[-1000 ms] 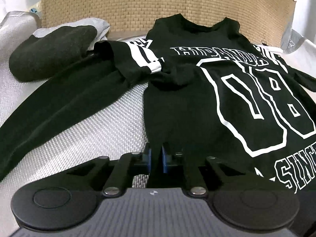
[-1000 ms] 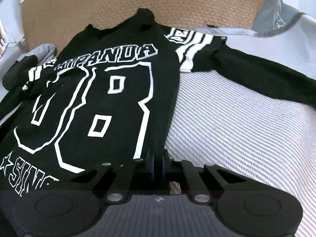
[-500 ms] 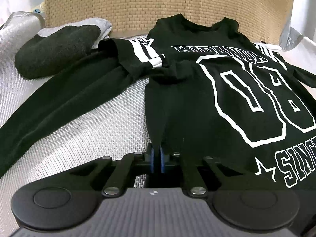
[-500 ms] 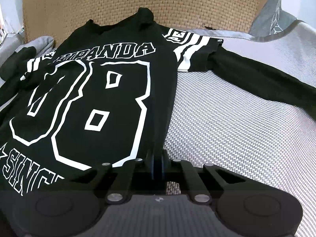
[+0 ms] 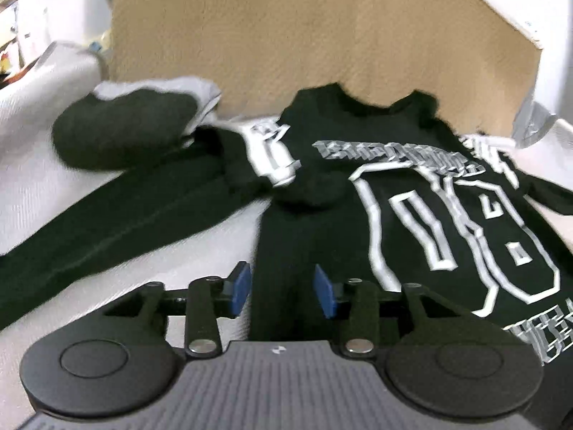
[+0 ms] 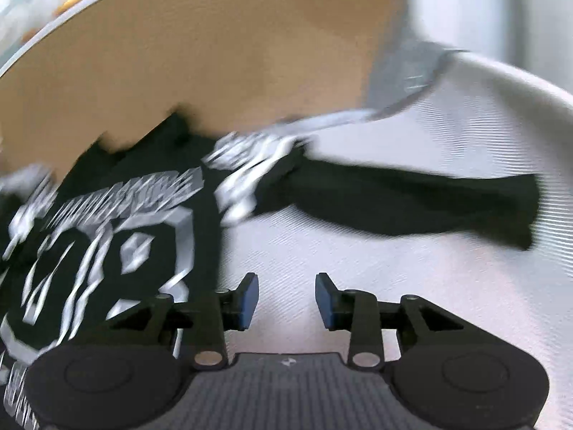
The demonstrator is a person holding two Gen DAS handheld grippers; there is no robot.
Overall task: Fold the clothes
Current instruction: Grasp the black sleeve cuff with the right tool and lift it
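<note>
Both tongs had just let go of a black shirt spread flat, ready for the sleeves to be folded.

The left tongs [image 5: 281,290] had just opened, blue pads apart and clear of the black shirt [image 5: 412,222] edge lying between them. The right tongs [image 6: 286,301] had also just opened, empty over the white woven bed cover [image 6: 412,279]. The shirt lay chest-up against a tan headboard [image 5: 322,36], both sleeves out sideways. A good next grip would probably take each sleeve [image 6: 412,204] near its cuff and fold it across the chest.
</note>
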